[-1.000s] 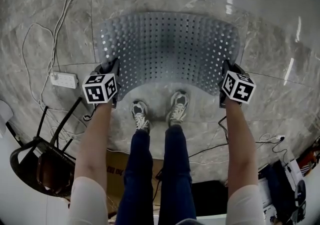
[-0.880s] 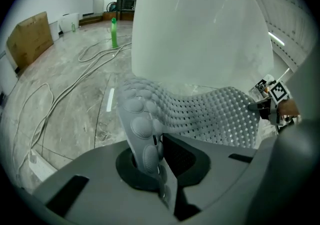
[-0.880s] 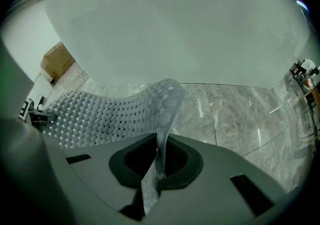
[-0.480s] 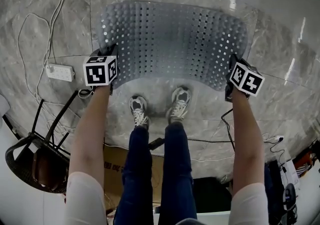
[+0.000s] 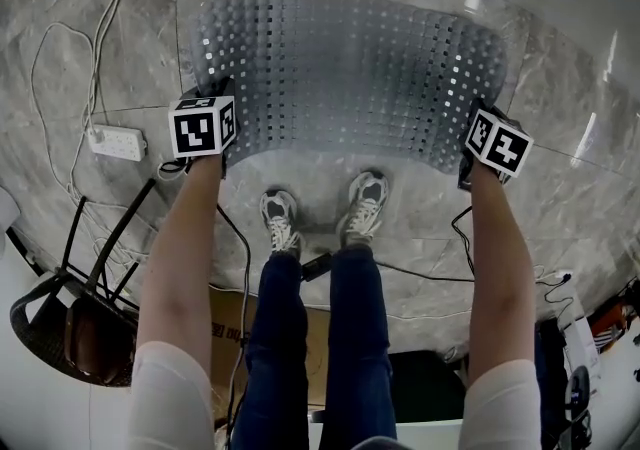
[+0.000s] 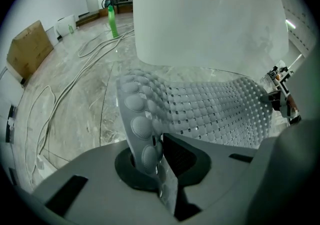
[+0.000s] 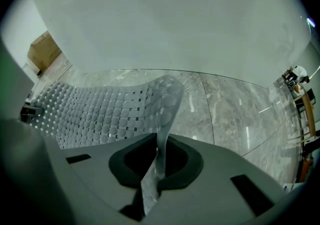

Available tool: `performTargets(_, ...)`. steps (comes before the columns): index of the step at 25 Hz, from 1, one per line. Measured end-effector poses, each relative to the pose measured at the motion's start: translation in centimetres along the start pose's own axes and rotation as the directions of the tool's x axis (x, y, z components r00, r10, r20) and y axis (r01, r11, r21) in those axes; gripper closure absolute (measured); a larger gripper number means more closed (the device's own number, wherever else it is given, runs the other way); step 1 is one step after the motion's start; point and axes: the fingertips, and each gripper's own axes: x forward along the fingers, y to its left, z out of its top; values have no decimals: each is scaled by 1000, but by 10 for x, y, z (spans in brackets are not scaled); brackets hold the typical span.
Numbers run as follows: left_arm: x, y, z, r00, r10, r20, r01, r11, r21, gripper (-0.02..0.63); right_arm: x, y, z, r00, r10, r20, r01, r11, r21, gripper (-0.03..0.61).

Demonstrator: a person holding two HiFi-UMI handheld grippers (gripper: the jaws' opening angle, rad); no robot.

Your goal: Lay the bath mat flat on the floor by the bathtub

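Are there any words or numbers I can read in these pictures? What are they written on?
No words or numbers can be read.
Left marker cube: black and white square patterns, not letters.
Right marker cube: the same kind of patterns.
Mat: only holes and bumps, no print.
Cardboard box: any print is too blurred to read.

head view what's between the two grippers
The mat spans the gap, left gripper and right gripper each shut on a near corner, seen in the head view.
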Motion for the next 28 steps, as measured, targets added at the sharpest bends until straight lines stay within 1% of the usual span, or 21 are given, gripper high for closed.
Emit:
performTargets(2, 7, 3, -1, 1000, 17, -11, -17, 1000, 3, 572, 7, -3, -1, 1000, -17, -5, 17, 1000, -15, 541)
performTargets(6, 18, 8, -4, 998, 54, -36, -53, 998, 37, 572, 18, -8, -3, 999, -44, -22, 43, 998, -49, 541)
performTargets(10, 25, 12, -8, 996, 68, -59, -66, 997, 33, 572, 26, -13, -5, 998, -62, -32, 60, 996, -70, 541)
performTargets(15, 30, 16, -11, 992, 76, -99, -72, 996, 45, 564, 34, -16, -8, 997, -65, -41, 62, 996, -67, 540)
performTargets(16, 32, 18, -13, 990, 77, -115, -72, 996, 49, 542, 34, -16, -7, 997, -65, -42, 62, 996, -66, 540)
performTargets(17, 34, 19, -15, 988, 82, -130, -76, 996, 52, 489, 36, -16, -7, 997, -65, -42, 62, 996, -63, 540)
performTargets(19, 38, 26, -21, 983, 117, -140, -113, 993, 32, 432, 38, -18, -9, 997, -66, -46, 63, 997, -51, 540)
performTargets(21, 40, 35, -22, 976, 176, -126, -175, 984, 17, 420, 40, -21, -11, 996, -80, -50, 78, 996, -44, 538)
performTargets(23, 41, 39, -21, 973, 205, -104, -204, 979, 22, 407, 40, -25, -12, 992, -114, -47, 111, 993, -49, 517)
performTargets(24, 41, 41, -20, 973, 211, -94, -210, 978, 20, 407, 40, -27, -12, 990, -136, -46, 134, 990, -44, 494)
performTargets(26, 41, 44, -20, 973, 217, -79, -217, 976, 6, 383, 39, -35, -16, 983, -180, -48, 179, 984, -10, 386)
performTargets(28, 40, 47, -23, 974, 214, -79, -215, 977, -4, 349, 37, -43, -21, 979, -198, -49, 199, 980, 25, 357)
